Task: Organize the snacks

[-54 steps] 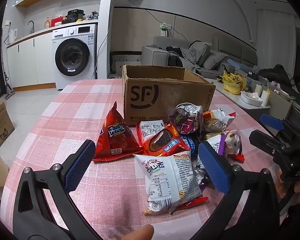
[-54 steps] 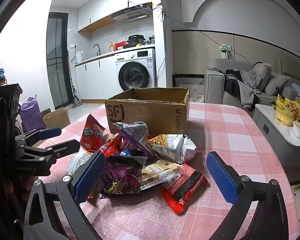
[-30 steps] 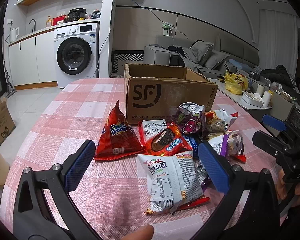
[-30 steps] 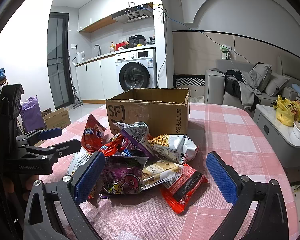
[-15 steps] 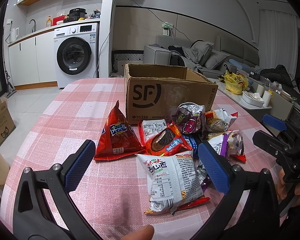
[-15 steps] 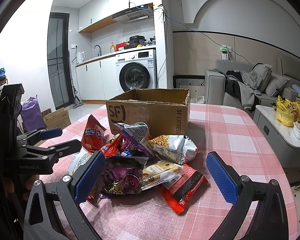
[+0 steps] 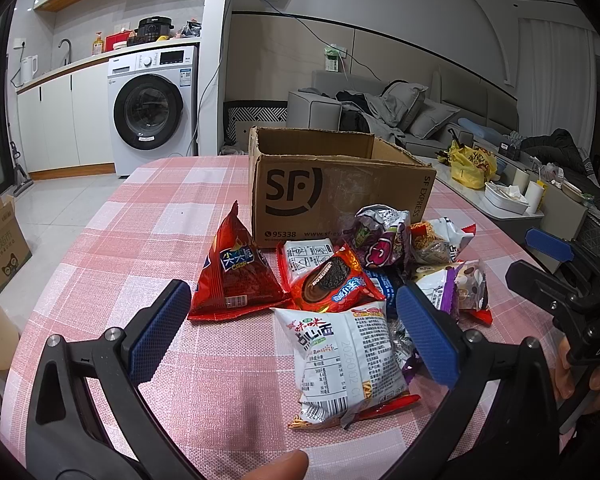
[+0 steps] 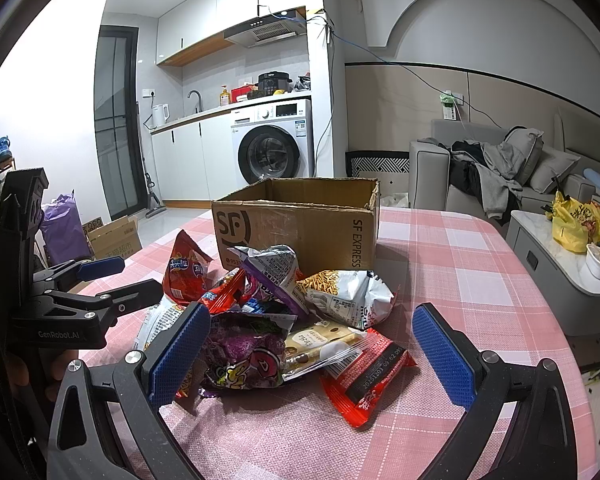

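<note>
The left tongs (image 7: 292, 322) stand wide apart and hold nothing, positioned above the near side of the bench (image 7: 148, 216), which carries a pink-and-white checked cloth. The right tongs (image 8: 310, 350) are likewise spread wide and empty, facing the snack pile from the opposite side. An open cardboard box (image 7: 332, 196), printed with "SF" and "SF EXPRESS", sits upright on the bench behind the pile, its near wall just beside the rearmost packets. In the left wrist view, a red triangular chip bag (image 7: 236, 276) stands at the left edge of the pile, apart from the box wall. A red cookie packet (image 7: 332, 280) lies just right of it, overlapping a white packet behind. A white noodle packet (image 7: 346, 360) lies nearest the camera, between the left tongs' blue pads (image 7: 160, 330). A purple-and-silver bag (image 7: 380, 236) leans close to the box front. In the right wrist view, a purple snack bag (image 8: 248, 354) lies between the pads, touching a flat red packet (image 8: 366, 374) at the near right edge of the pile. A white bag showing noodle sticks (image 8: 348, 294) rests behind them.
</note>
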### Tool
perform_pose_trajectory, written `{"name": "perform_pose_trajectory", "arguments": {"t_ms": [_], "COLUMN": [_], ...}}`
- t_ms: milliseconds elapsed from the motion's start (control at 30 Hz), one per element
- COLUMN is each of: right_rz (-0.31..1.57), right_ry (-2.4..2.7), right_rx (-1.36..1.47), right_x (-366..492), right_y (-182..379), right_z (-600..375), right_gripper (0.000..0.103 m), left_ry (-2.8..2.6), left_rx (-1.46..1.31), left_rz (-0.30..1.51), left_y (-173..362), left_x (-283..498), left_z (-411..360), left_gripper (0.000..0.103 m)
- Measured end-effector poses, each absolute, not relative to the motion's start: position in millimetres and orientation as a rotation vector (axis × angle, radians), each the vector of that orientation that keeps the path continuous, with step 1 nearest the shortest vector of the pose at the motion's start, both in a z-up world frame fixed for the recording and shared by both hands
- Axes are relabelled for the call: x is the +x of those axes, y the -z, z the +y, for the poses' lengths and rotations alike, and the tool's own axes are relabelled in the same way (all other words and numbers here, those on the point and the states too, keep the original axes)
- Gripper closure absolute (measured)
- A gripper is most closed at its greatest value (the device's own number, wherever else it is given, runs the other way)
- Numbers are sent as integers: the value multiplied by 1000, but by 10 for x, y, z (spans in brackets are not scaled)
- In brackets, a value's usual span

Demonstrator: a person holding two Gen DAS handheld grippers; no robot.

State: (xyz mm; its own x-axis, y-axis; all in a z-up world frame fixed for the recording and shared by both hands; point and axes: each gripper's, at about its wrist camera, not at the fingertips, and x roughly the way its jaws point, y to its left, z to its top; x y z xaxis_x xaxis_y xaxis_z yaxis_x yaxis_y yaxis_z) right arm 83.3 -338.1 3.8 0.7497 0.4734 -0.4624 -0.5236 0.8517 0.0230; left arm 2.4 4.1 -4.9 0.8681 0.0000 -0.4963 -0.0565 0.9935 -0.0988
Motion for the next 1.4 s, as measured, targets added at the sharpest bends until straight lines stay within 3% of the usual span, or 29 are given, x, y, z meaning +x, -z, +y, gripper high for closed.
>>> {"name": "perform_pose_trajectory", "arguments": {"t_ms": [1400], "right_rz": [549], "right_ry": [-505], "right_rx": [-129], "right_x": [986], "right_y": [22], "right_z": [-3414], "right_gripper": [0], "left_ry": [4], "left_rx": [-115], "left_rz": [541], "left_y": [22], "left_x": [36], "left_z": [55], "left_gripper": [0]}}
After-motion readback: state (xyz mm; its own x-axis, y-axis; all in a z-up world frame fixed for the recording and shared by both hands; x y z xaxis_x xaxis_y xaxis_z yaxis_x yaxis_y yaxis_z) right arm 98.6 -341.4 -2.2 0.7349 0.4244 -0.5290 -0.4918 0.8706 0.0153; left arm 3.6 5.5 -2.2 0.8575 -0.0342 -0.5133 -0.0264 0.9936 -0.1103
